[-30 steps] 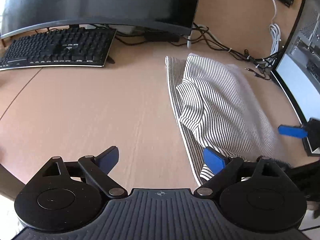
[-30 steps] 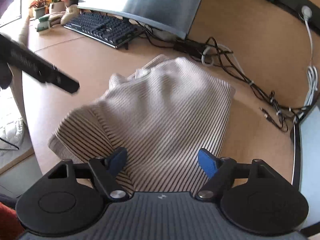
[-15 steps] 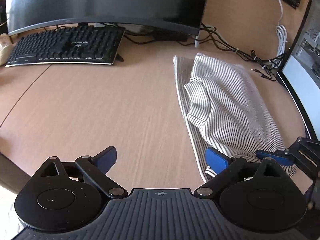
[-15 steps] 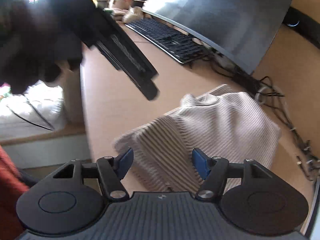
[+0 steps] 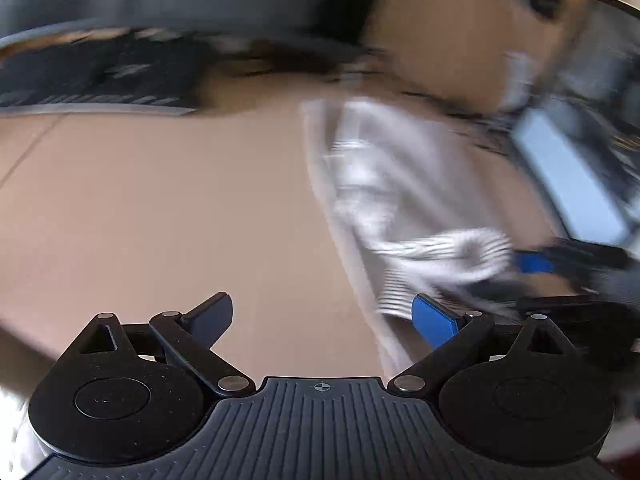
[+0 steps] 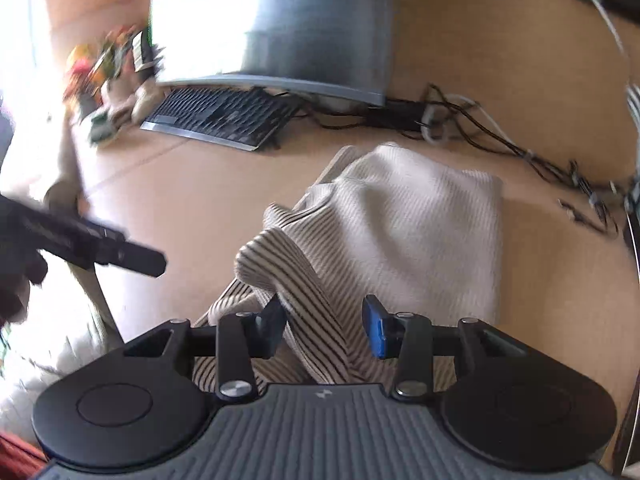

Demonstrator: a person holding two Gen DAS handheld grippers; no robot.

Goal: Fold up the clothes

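A cream garment with thin dark stripes (image 6: 400, 220) lies folded on the wooden desk (image 5: 160, 200). My right gripper (image 6: 324, 320) is at its near corner and its jaws are closing, with a raised ridge of the striped cloth between the fingers. The blurred left wrist view shows that corner of the garment (image 5: 400, 184) pulled up toward the right gripper's blue pad (image 5: 534, 262). My left gripper (image 5: 320, 312) stands open over bare desk, its right finger just at the garment's near left edge. From the right wrist view the left gripper (image 6: 120, 252) is a dark bar at the left.
A curved monitor (image 6: 280, 28) and a black keyboard (image 6: 220, 114) stand at the back. Tangled cables (image 6: 500, 140) run behind the garment. A second screen (image 5: 572, 184) borders the desk on the right. Small plants and figures (image 6: 100, 72) sit at the far left.
The right gripper's jaws have narrowed around the garment's near corner, and the cloth there has bunched up into a lifted ridge. The left gripper stays open in about the same spot.
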